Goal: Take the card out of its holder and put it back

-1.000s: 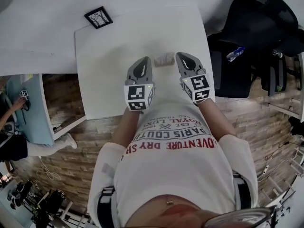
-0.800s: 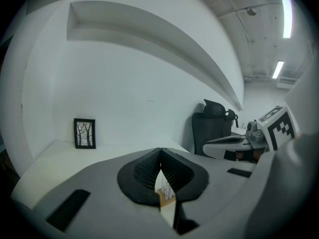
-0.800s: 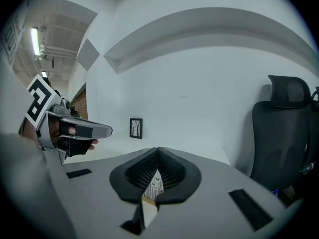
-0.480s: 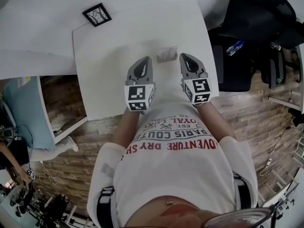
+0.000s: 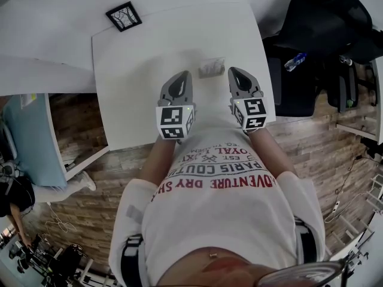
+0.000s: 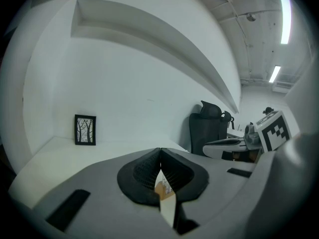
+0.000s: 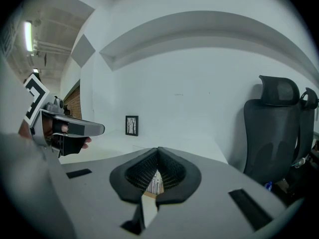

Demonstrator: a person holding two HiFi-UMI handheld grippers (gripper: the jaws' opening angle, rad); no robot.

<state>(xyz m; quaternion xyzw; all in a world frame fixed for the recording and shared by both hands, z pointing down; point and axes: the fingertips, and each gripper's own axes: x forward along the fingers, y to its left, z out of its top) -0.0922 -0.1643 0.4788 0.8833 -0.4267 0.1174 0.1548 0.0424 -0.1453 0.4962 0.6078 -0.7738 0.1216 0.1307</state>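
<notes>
While both are closed tip to tip and empty, I hold the left tongs (image 5: 180,76) and right tongs (image 5: 236,72) above the white surface (image 5: 134,64); the card holder (image 5: 210,68) lies there between them, near their tips.

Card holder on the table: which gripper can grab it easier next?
Probably the right gripper: in the head view the holder lies between both, a bit nearer its tip. The left gripper is almost as close. Both are shut, so either must open first.

White table (image 5: 131,70) bears a framed picture (image 5: 124,20) and card holder (image 5: 210,68).
</notes>
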